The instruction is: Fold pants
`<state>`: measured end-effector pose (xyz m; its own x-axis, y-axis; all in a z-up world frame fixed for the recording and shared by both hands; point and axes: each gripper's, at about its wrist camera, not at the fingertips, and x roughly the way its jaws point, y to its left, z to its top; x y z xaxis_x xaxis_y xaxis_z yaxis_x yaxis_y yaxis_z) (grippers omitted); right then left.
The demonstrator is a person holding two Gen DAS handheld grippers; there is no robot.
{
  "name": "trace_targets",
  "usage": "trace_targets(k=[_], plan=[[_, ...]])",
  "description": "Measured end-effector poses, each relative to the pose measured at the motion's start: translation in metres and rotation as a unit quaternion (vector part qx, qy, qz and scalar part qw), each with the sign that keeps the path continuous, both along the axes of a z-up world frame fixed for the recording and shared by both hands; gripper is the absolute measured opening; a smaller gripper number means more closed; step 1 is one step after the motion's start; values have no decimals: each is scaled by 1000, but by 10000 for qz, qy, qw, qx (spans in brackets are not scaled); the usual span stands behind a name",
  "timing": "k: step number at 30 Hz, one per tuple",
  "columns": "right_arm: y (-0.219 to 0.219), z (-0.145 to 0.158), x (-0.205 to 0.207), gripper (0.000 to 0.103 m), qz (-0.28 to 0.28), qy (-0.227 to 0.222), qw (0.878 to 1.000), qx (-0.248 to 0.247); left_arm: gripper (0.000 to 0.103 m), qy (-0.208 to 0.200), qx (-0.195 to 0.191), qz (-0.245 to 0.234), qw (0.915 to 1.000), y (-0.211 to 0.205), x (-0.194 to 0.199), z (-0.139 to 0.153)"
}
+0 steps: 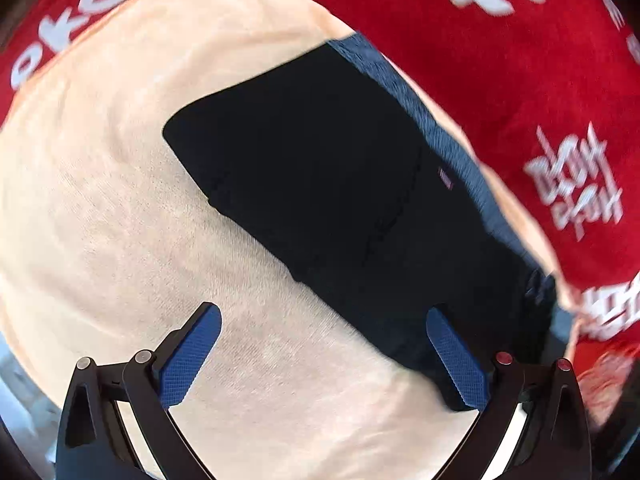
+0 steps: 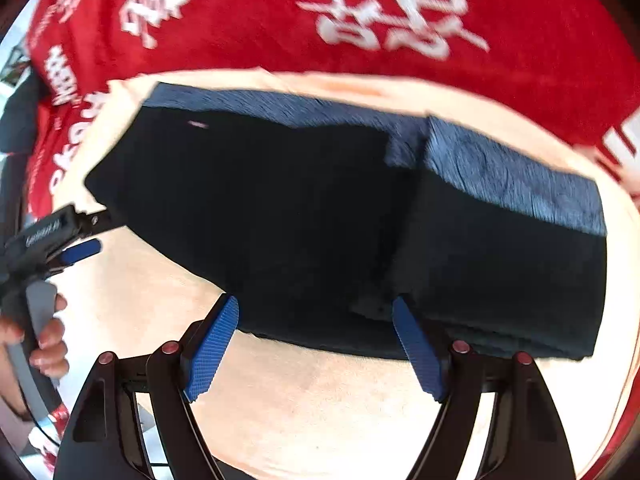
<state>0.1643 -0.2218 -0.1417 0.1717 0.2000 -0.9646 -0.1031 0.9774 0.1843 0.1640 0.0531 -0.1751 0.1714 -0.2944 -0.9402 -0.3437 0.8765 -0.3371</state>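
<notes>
Both grippers are spread wide and hold nothing. The left gripper [image 1: 324, 344] hovers with one ridged blue pad over the cream towel [image 1: 100, 200] and the other over the pants [image 1: 320, 168]. The right gripper [image 2: 316, 344] hangs above the near edge of the pants, which lie folded into a compact dark block with a grey-blue band, on the nubby towel over a red blanket [image 2: 240, 28] printed with white characters.

Black pants [image 2: 304, 208] (blue-grey waistband), peach cloth [image 2: 320, 392]
</notes>
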Motion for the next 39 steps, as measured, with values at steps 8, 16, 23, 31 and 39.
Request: trace_targets(k=[8,16,23,31,39], plan=[[-9,-21,8,83,-167,345,9992,88,103,-104,-944,900,9914,21,2,-15],[-14,-22,8,83,-206,374,9989,186,103,-272,-1506,668,9860,15,19,-27],[-14,-22,8,83,-112,342,9992,191,103,-624,-1788,763,9789,21,23,-29],[-14,-22,5,84,-103,276,9993,236,103,-897,-1794,829,9762,20,27,-30],[-12,-21,2,84,-72,236,9994,231,103,-767,-1246,480,9881,-6,49,-31]])
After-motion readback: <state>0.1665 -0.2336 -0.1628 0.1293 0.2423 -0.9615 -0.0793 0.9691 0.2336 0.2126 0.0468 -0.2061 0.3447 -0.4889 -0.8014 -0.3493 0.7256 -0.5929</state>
